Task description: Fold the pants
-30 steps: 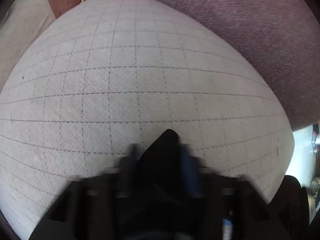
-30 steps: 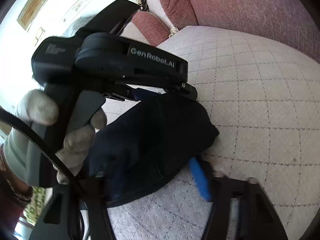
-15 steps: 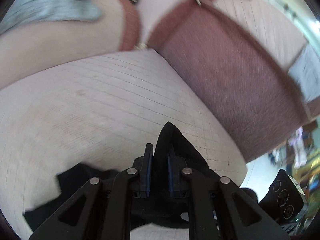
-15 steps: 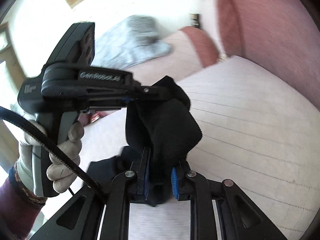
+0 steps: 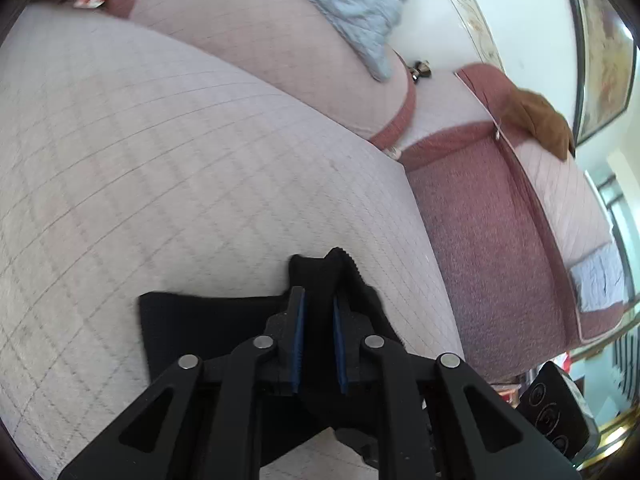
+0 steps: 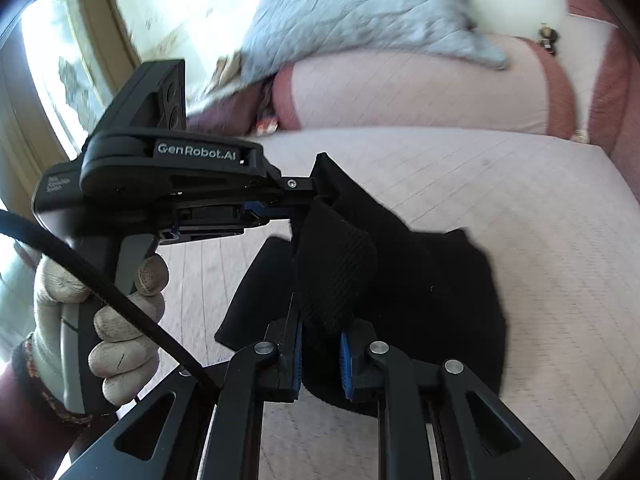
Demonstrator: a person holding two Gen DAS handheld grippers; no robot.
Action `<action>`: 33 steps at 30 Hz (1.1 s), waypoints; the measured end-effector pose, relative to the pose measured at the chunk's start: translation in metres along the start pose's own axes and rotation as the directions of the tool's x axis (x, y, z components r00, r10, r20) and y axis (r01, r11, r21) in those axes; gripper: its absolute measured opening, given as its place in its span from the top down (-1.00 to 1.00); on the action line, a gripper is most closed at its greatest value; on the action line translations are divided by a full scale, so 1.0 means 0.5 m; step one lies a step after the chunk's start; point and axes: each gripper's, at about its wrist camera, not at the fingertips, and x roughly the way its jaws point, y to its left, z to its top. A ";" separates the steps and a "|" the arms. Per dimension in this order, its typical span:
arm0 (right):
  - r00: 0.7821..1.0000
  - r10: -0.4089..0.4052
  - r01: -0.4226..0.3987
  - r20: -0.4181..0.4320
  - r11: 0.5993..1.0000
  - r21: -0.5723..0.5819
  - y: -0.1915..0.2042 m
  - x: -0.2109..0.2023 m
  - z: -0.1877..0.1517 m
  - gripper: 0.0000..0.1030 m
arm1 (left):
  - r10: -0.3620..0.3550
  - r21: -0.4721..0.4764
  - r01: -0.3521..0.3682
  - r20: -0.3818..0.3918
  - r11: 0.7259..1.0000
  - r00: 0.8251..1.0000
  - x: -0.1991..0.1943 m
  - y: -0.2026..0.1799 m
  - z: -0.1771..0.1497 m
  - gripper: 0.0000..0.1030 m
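Note:
The black pants (image 6: 432, 280) hang over the quilted sofa seat (image 6: 520, 208), lifted at one edge by both grippers. My right gripper (image 6: 320, 352) is shut on a bunched fold of the black cloth. My left gripper (image 5: 318, 312) is shut on the pants' edge (image 5: 320, 276), which pokes out past its fingertips; it also shows in the right wrist view (image 6: 296, 196), held by a gloved hand (image 6: 120, 320). The rest of the pants (image 5: 208, 328) drapes down onto the seat (image 5: 160, 160).
The sofa has a reddish backrest (image 5: 500, 240) and armrest (image 6: 420, 88). A light blue quilted blanket (image 6: 360, 12) lies on the armrest. A brown cloth (image 5: 536, 120) lies on the backrest top. A framed picture (image 5: 604, 40) hangs on the wall.
Both grippers have lifted the pants off the seat and tilted upward, so the armrest, blanket and wall have come into view. More black cloth now hangs spread below them.

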 end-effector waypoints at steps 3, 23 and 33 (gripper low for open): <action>0.999 -0.014 0.012 -0.040 0.999 -0.049 0.029 0.030 -0.008 0.68 | -0.011 -0.037 0.012 0.012 0.999 1.000 -0.014 0.036 -0.012 0.71; 0.993 -0.050 0.019 -0.104 0.960 -0.281 0.148 0.079 -0.028 -0.16 | 0.029 -0.138 -0.011 0.130 0.990 0.991 -0.127 0.146 -0.075 -0.14; 1.000 0.015 -0.018 -0.019 0.987 -0.158 0.091 -0.067 0.055 -0.24 | 0.019 -0.208 0.038 0.262 0.977 0.965 -0.213 0.235 -0.091 -0.27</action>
